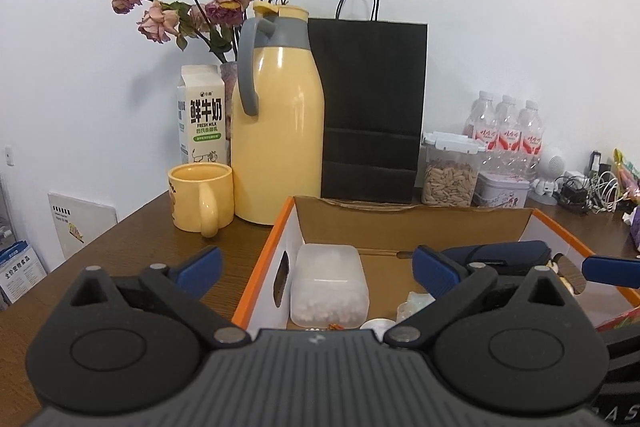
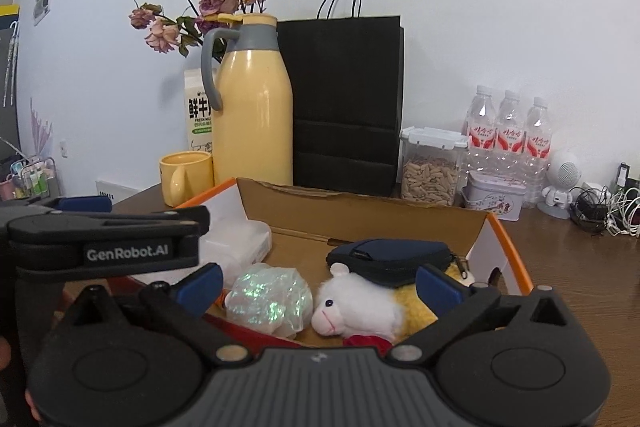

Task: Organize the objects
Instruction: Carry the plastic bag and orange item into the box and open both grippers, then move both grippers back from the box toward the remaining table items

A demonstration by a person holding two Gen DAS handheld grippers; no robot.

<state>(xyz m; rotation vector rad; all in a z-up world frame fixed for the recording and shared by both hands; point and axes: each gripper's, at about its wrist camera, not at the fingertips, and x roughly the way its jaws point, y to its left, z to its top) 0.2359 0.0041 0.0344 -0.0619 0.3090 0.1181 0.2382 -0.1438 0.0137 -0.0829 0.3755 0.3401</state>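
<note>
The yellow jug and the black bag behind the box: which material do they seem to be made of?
Yellow jug: probably glossy plastic or enamelled metal, since it shows bright reflections; its handle looks like matte grey plastic. Black bag: likely matte paper, with sharp horizontal fold creases and thin cord handles.

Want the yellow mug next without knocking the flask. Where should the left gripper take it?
Grip the yellow mug by its handle. It faces the camera on the open near side, a vertical loop, so come in level from the front with the left gripper open. The yellow flask stands close behind on the right, crowding a grip across the body.
</note>
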